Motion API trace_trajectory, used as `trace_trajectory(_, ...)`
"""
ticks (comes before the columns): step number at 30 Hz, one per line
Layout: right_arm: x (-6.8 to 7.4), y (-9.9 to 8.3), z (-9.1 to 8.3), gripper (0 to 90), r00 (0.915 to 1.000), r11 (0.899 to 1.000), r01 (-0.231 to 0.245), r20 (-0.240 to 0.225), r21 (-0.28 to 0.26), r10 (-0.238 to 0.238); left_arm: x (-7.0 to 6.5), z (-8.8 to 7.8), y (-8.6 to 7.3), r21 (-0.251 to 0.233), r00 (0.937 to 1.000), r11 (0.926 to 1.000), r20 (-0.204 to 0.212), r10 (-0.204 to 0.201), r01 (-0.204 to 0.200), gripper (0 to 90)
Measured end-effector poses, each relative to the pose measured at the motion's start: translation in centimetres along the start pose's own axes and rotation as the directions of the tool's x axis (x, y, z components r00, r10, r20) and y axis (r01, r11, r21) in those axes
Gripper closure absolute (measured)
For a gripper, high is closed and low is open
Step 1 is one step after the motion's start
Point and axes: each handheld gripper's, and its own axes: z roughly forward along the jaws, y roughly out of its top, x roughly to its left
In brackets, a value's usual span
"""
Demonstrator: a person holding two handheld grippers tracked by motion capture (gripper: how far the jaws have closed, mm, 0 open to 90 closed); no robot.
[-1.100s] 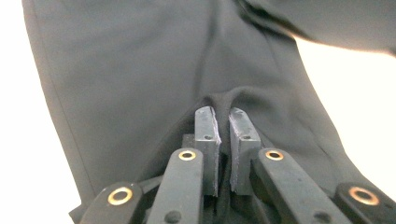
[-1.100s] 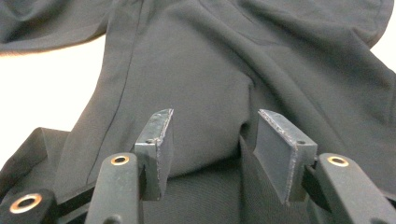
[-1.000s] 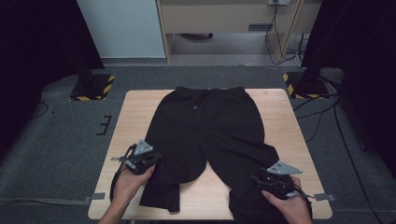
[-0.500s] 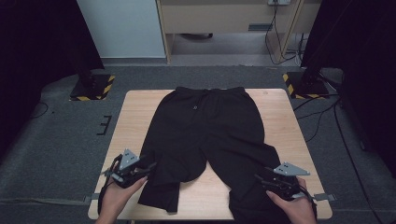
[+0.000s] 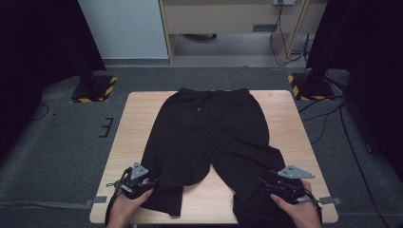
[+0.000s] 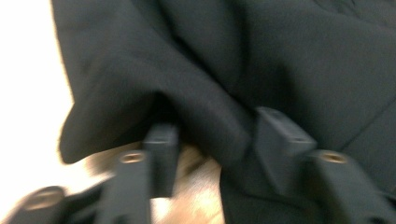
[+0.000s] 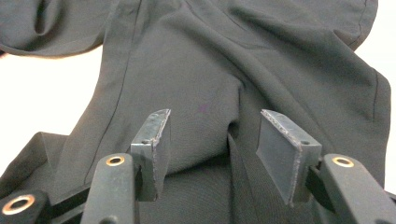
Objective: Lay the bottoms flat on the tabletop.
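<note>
Straddling a fold of the black trousers (image 6: 243,70) near the left leg hem, left claw (image 6: 212,140) has jaws parted, just been closing, not yet pinching. Right claw (image 7: 212,144) sits released over the right leg, cloth between jaws but not pressed. Trousers lie flat on the worktop (image 5: 130,128), legs near, waistband far.

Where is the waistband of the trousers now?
In the high view, the waistband lies at the table's far edge, centred, with both legs running toward the person.
</note>
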Motion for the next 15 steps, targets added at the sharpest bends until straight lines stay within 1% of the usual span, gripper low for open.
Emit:
trace_trajectory(1, 0.0, 0.0, 0.0, 44.7, 1.0000, 1.000, -0.002, 0.000, 0.000, 0.002, -0.1, -0.1, 0.1, 0.010, 1.0000, 0.9999, 0.001, 0.007, -0.007, 70.4)
trace_trajectory(2, 0.0, 0.0, 0.0, 44.7, 1.0000, 1.000, -0.002, 0.000, 0.000, 0.002, -0.1, -0.1, 0.1, 0.010, 1.0000, 0.9999, 0.001, 0.007, -0.007, 78.0)
trace_trajectory(3, 0.0, 0.0, -0.1, 44.6, 1.0000, 1.000, -0.006, 0.004, -0.002, 0.006, -0.2, -0.9, 0.2, 0.012, 0.9997, 0.9998, 0.019, 0.013, -0.013, 83.4)
trace_trajectory(4, -0.1, -0.1, -0.1, 44.6, 1.0000, 1.000, -0.004, 0.005, -0.002, 0.004, -0.3, -1.5, 0.1, 0.017, 0.9995, 0.9998, 0.030, 0.013, -0.013, 86.7)
trace_trajectory(5, -0.1, -0.1, -0.1, 44.6, 1.0000, 1.000, -0.004, 0.005, -0.002, 0.004, -0.3, -1.5, 0.1, 0.017, 0.9995, 0.9998, 0.030, 0.013, -0.013, 88.0)
trace_trajectory(6, -0.2, -0.1, -0.2, 44.5, 0.9999, 1.000, -0.012, 0.005, -0.003, 0.012, -0.6, -2.8, -0.5, 0.031, 0.9990, 0.9992, 0.040, 0.022, -0.023, 88.5)
trace_trajectory(9, -0.5, -0.2, -0.2, 44.5, 0.9999, 1.000, -0.007, 0.009, -0.005, 0.007, -0.9, -5.0, -1.8, 0.053, 0.9981, 0.9984, 0.059, 0.016, -0.020, 88.8)
trace_trajectory(11, -0.5, -0.2, -0.2, 44.5, 0.9998, 1.000, -0.012, 0.014, -0.008, 0.012, -1.3, -6.3, -2.4, 0.066, 0.9965, 0.9977, 0.083, 0.009, -0.014, 88.1)
trace_trajectory(14, -0.5, -0.1, -0.2, 44.4, 0.9998, 1.000, -0.012, 0.014, -0.007, 0.012, -2.1, -7.9, -2.8, 0.084, 0.9937, 0.9957, 0.108, 0.029, -0.039, 86.3)
trace_trajectory(15, -0.5, -0.1, -0.2, 44.5, 0.9999, 1.000, -0.012, 0.012, -0.005, 0.012, -2.2, -8.4, -2.8, 0.082, 0.9928, 0.9957, 0.115, 0.032, -0.042, 86.3)
